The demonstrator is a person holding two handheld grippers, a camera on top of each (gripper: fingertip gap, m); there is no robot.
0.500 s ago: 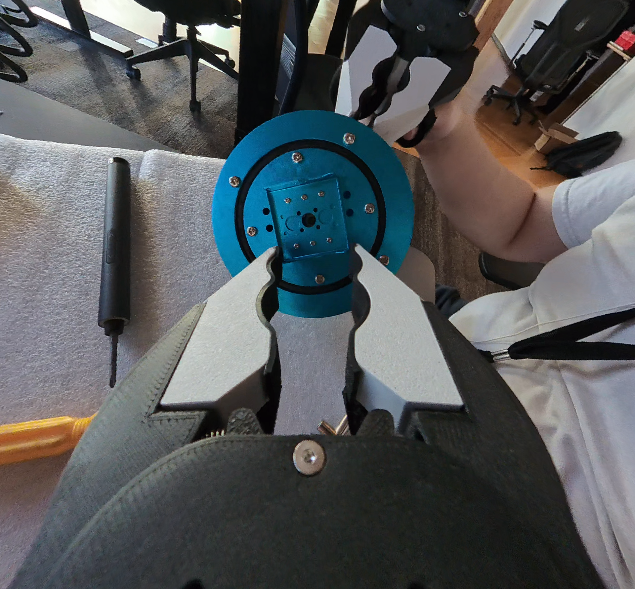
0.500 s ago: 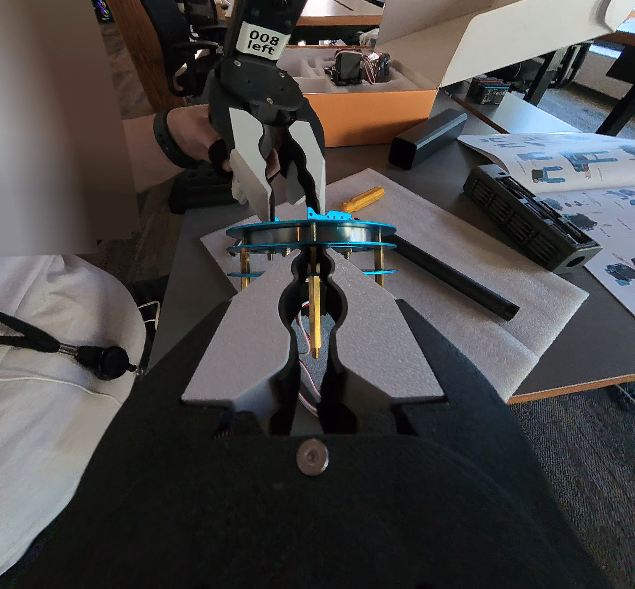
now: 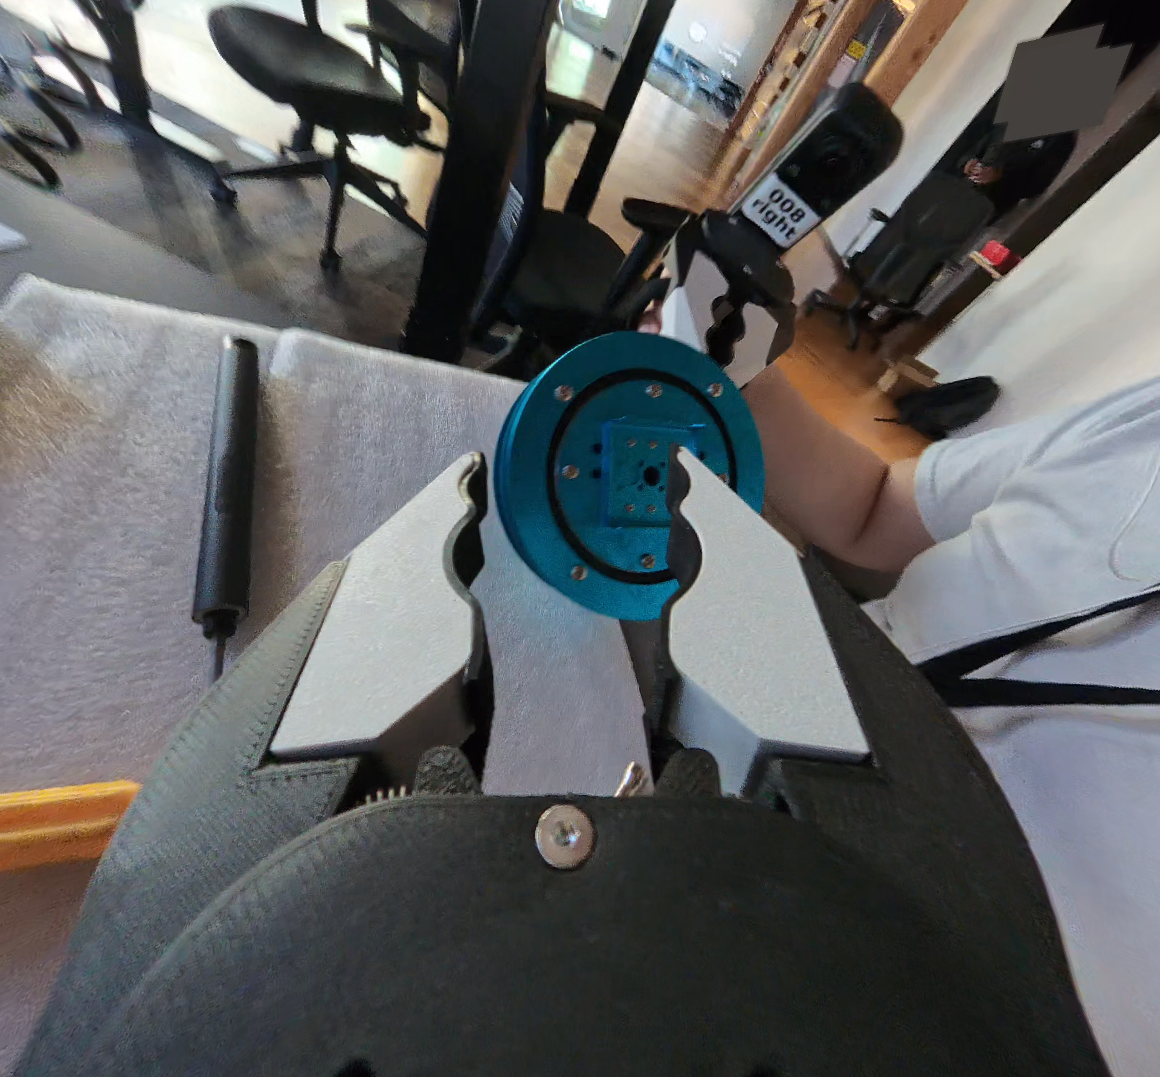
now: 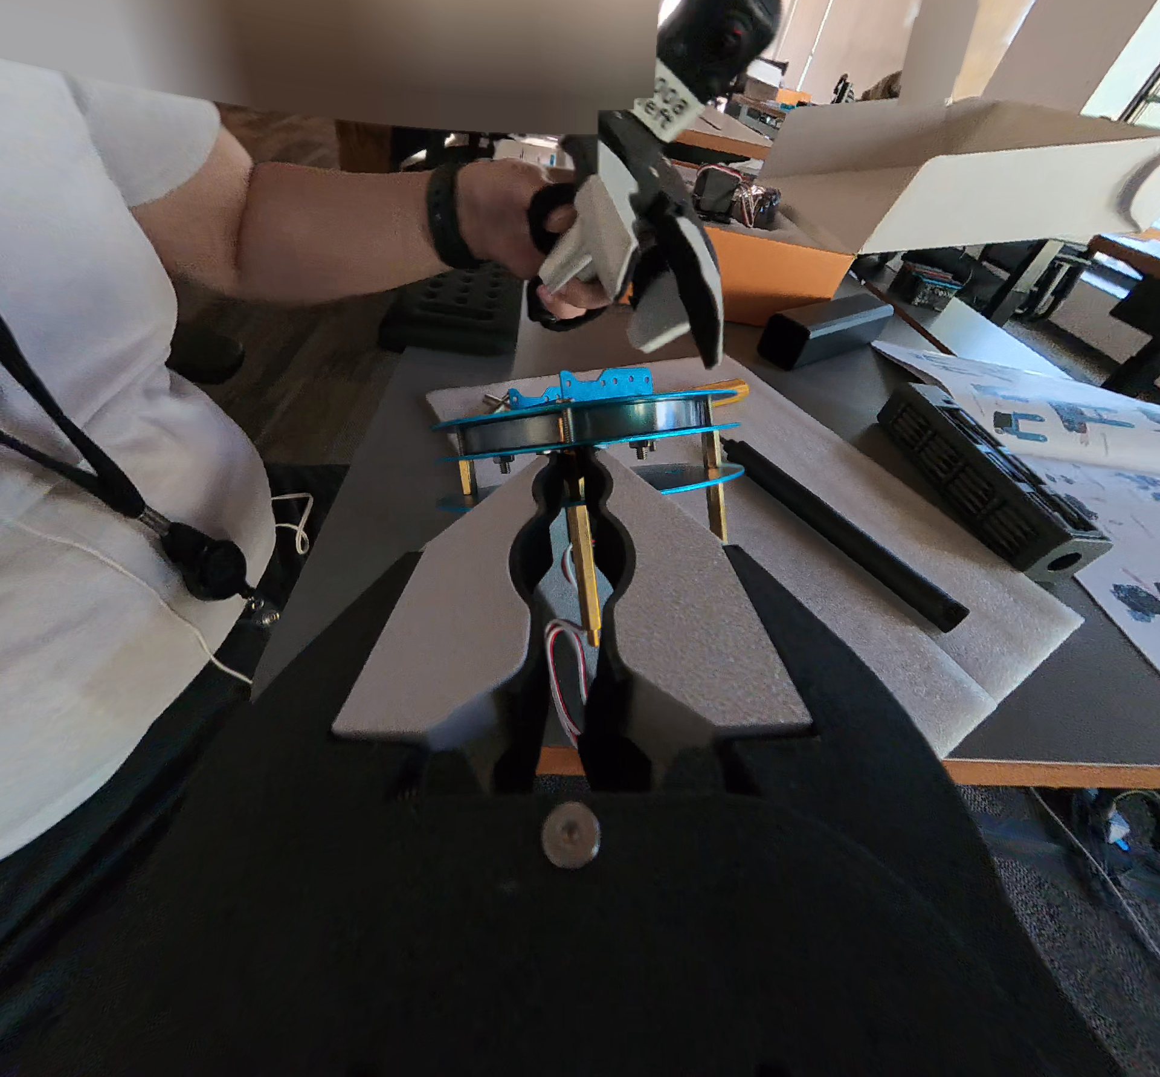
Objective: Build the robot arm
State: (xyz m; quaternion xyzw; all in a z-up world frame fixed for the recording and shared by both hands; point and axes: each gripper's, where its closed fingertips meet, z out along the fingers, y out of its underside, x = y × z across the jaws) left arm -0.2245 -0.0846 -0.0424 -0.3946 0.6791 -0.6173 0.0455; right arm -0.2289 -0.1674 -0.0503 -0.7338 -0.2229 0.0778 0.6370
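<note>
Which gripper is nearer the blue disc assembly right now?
Right. The right gripper is shut on a brass standoff of the blue disc assembly; the left gripper hangs open above it, apart from the top plate.

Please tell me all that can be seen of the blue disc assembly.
The blue disc assembly looks like anodised metal: stacked round plates spaced by brass standoffs, a small square bracket screwed on top, and red and white wires hanging below. It stands level above the foam sheet. The right gripper is shut on one standoff; the left gripper, open, hovers above it.
</note>
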